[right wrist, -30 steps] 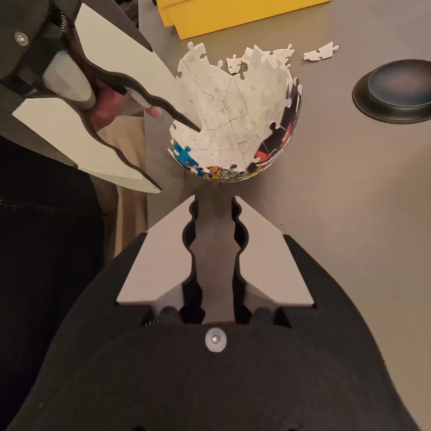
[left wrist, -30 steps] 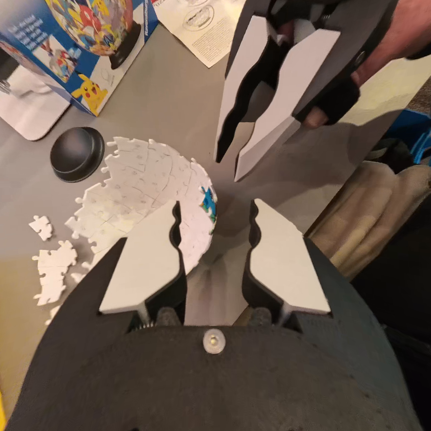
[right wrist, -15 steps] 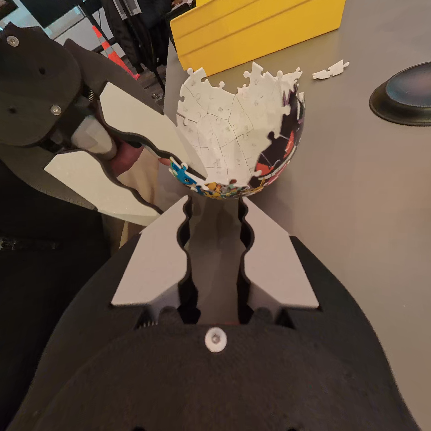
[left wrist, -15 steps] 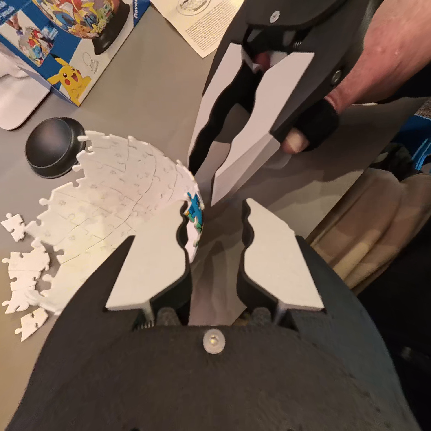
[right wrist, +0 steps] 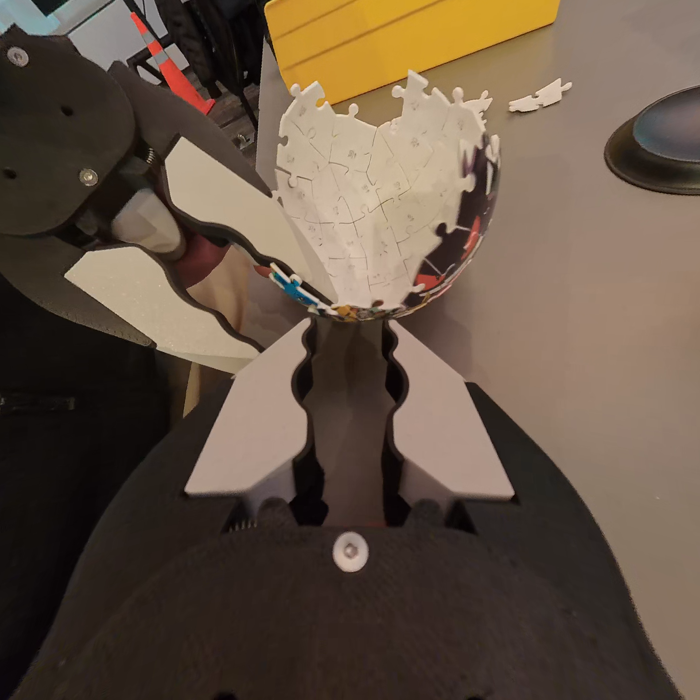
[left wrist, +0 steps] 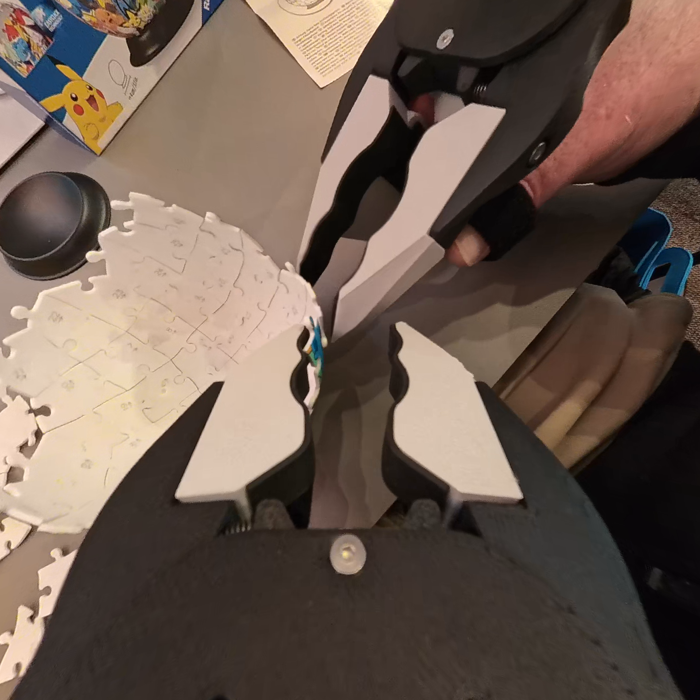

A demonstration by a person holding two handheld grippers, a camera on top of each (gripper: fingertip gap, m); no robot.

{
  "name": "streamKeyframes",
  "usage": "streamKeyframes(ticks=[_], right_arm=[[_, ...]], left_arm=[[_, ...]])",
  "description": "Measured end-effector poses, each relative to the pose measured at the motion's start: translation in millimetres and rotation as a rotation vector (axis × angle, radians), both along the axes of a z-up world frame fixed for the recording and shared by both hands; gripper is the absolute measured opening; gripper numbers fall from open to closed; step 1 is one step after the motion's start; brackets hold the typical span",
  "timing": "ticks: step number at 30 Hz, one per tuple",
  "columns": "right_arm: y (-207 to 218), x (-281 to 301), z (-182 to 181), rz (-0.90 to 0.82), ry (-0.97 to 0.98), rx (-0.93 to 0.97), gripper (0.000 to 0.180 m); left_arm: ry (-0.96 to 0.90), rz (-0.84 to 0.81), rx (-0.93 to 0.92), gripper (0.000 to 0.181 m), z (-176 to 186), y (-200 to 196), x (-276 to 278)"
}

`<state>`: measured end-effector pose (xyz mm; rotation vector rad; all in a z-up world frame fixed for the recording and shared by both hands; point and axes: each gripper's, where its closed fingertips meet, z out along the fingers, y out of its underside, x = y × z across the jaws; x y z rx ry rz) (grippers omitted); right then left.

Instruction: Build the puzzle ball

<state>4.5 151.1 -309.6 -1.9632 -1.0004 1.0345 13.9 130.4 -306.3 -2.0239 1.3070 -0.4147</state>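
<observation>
The half-built puzzle ball (right wrist: 378,212) is an open shell, white inside and printed outside, resting on the grey table (right wrist: 568,341). It fills the left of the left wrist view (left wrist: 159,341). My left gripper (left wrist: 350,333) is open and straddles the shell's near rim: one finger is inside the shell, the other outside, with the blue rim piece (left wrist: 316,350) between them. From the right wrist view the left gripper (right wrist: 293,322) shows the same. My right gripper (right wrist: 349,322) is open and empty, its tips at the shell's lower edge. It also shows in the left wrist view (left wrist: 322,307).
A black round stand (left wrist: 49,223) sits beyond the shell (right wrist: 659,151). Loose white pieces (left wrist: 19,530) lie at the left, and more (right wrist: 538,100) by a yellow box (right wrist: 397,45). The puzzle's box (left wrist: 75,57) and a paper sheet (left wrist: 322,38) lie at the back. The table edge (left wrist: 530,360) is close.
Both grippers have moved in on the shell. The left gripper's finger has slid deeper inside the rim, and the right gripper's tips have come up to the shell's lower edge.
</observation>
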Motion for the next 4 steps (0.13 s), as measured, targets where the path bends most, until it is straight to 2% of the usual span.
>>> streamKeyframes(ticks=[1,4], right_arm=[[-0.4,-0.5,-0.7,0.003,-0.006,0.002,0.034],[1.2,-0.2,-0.3,-0.006,-0.002,-0.001,0.034]], left_arm=[[0.005,-0.003,0.005,0.04,0.1,-0.3,0.0],[0.008,-0.014,0.006,0.04,-1.0,-2.7,1.5]])
